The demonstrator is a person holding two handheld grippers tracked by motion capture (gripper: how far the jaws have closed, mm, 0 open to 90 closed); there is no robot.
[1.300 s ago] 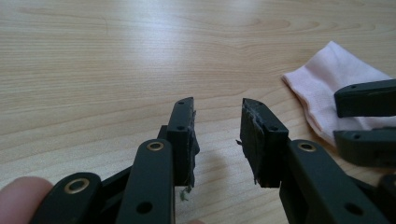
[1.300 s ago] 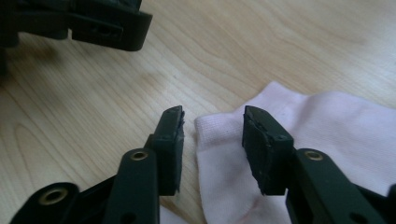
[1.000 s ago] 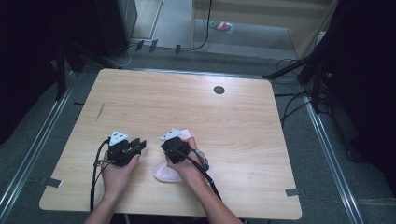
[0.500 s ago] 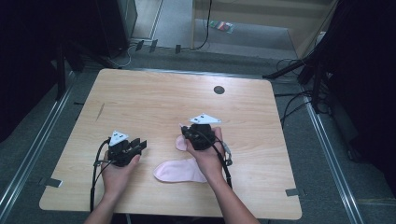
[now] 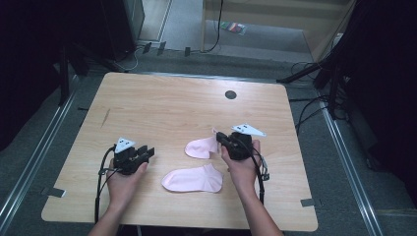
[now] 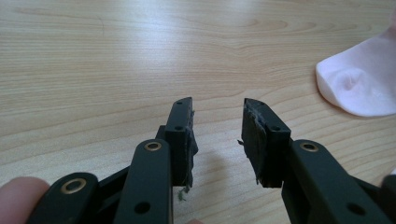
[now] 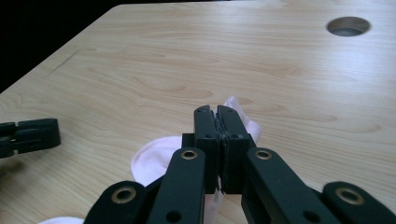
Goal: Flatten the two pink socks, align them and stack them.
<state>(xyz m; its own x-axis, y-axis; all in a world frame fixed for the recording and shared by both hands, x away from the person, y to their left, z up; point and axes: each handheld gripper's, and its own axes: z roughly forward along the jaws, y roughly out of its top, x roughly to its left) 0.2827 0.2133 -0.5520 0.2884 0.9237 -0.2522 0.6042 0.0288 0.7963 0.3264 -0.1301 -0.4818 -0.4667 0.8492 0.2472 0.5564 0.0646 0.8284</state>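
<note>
Two pink socks are on the wooden table [image 5: 162,103]. One sock [image 5: 193,178] lies flat near the front edge, between the person's hands; its end shows at the right of the left gripper view [image 6: 357,84]. The second sock [image 5: 200,147] lies farther back, its right end pinched by my right gripper [image 5: 220,139]. In the right gripper view the jaws [image 7: 217,112] are shut together with this sock's fabric [image 7: 149,161] spreading out beneath them. My left gripper [image 5: 147,152] rests at the left, pointing right. Its jaws [image 6: 217,105] stand open with only bare wood between them.
A round cable hole [image 5: 230,94] sits at the table's back middle, also visible in the right gripper view [image 7: 348,25]. Metal floor rails [image 5: 34,162] run along both sides of the table. Cables [image 5: 310,110] lie on the floor at the right.
My right gripper has moved right and away from the person, pulling one sock off the other. The socks were bunched together and now lie apart. The left gripper has stayed put.
</note>
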